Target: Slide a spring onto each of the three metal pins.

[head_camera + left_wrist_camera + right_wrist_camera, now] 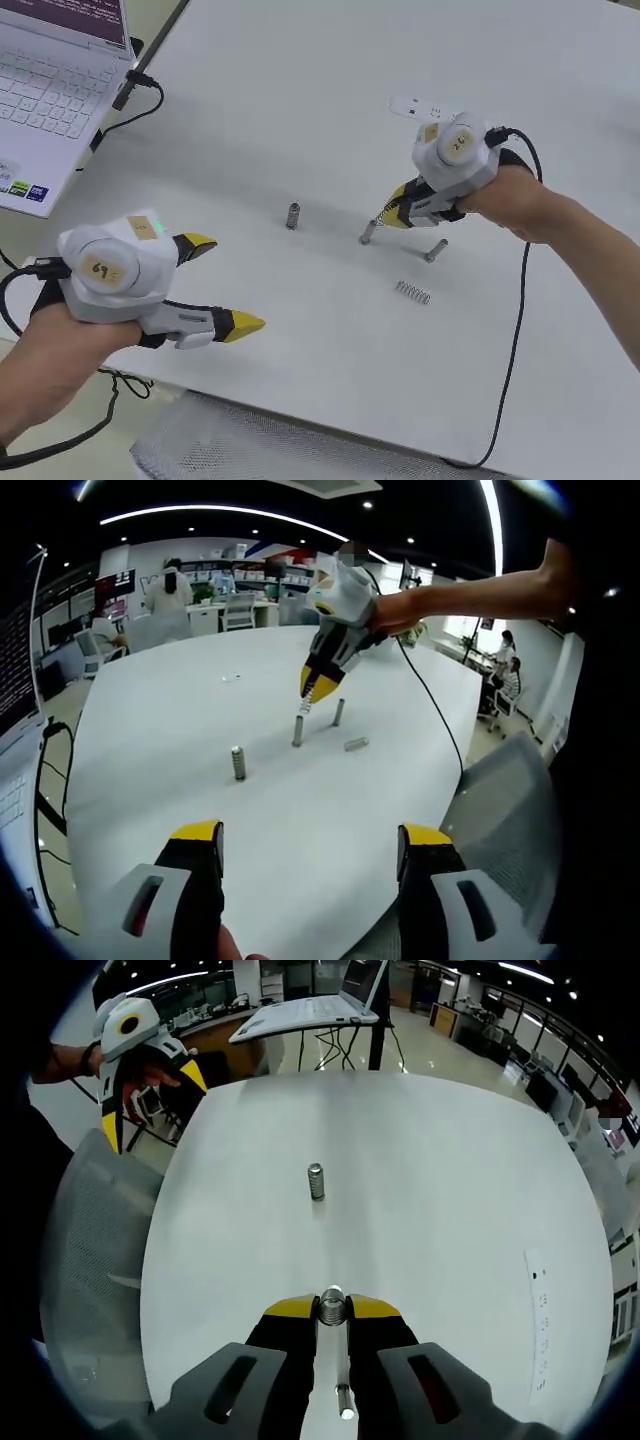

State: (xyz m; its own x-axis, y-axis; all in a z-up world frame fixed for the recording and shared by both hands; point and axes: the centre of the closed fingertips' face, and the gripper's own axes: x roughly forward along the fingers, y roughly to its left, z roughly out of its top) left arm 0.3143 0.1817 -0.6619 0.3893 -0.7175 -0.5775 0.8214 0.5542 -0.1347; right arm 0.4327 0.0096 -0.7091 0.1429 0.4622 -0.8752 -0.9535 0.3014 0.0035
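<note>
One grey metal pin, middle of three on the white tabletop, sits under the right gripper, whose jaws are pinched on a small coiled steel spring. Keep the coil coaxial and press straight down. Left gripper hangs wide open, empty.

The laptop at the upper left of the head view is cut off by the top and left edges. The chair runs off the bottom edge. In that view my right gripper covers the top of the middle pin, and the spring it pinches is too small to make out there. In the right gripper view my jaws hide most of that pin, leaving a sliver near the bottom. The white strip at upper right is partly behind my gripper.
</note>
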